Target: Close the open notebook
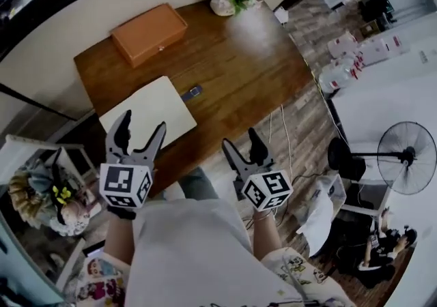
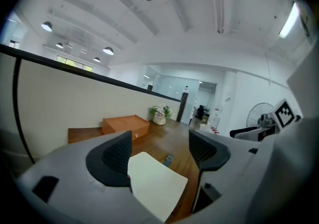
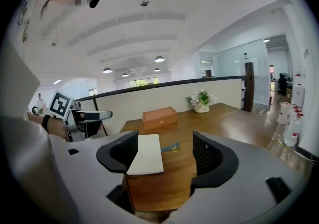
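The notebook point(image 1: 149, 109) is lying on the table point(image 1: 232, 60). Left gripper point(image 1: 143, 121) and right gripper point(image 1: 240, 137) are hovering nearby, jaws apart.

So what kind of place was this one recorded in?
Probably an open-plan office: a wooden table beside a low partition, glass-walled rooms behind it, and a pedestal fan nearby.

Cream notebook point(image 1: 148, 112) lies closed near table point(image 1: 232, 60) corner.

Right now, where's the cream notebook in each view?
Head view: notebook left of centre, on the wooden table.
Left gripper view: notebook bottom centre.
Right gripper view: notebook just left of centre.
Shared landmark: orange box beyond it in all three.
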Demonstrator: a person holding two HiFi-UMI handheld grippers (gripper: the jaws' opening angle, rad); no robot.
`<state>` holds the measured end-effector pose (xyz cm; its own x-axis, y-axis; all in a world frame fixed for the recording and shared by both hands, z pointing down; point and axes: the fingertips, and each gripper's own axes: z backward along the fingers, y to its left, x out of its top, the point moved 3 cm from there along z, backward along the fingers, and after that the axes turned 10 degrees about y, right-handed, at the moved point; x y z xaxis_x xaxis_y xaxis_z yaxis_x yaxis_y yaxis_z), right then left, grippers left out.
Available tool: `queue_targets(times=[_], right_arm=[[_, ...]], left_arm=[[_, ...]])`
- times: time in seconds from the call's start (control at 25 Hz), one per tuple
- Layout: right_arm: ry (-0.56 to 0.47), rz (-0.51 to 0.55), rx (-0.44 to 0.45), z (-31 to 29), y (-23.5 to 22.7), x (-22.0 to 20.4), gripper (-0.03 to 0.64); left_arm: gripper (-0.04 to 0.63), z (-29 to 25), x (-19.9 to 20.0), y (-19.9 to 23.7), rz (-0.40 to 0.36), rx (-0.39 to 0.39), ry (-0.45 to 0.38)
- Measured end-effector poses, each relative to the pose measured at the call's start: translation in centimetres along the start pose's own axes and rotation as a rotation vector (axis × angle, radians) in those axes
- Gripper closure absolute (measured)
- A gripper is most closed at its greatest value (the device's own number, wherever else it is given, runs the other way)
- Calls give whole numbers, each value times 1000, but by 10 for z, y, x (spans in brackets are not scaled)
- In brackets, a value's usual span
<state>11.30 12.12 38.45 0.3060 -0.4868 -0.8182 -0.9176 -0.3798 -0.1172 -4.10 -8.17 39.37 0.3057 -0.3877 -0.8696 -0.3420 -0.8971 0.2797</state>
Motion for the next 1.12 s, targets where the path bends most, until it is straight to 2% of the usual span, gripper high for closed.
queue_targets(times=[0.16,0.28,0.64,0.88,1.12], right_arm=[[11,85,185,-49,-11,26,313],[15,144,304,-75,-16,46,313],[39,281,603,-121,-8,75,313],[82,335,714,-141,17,73,313],[111,365,746,-146,26,74,313]], left_arm=[[265,8,0,14,65,197,-32],[265,13,0,13,101,317,-51],[265,34,-6,-10,196,601,-92],[265,54,-24,-6,258,717,-82],[265,59,-29,-3,287,751,-72]])
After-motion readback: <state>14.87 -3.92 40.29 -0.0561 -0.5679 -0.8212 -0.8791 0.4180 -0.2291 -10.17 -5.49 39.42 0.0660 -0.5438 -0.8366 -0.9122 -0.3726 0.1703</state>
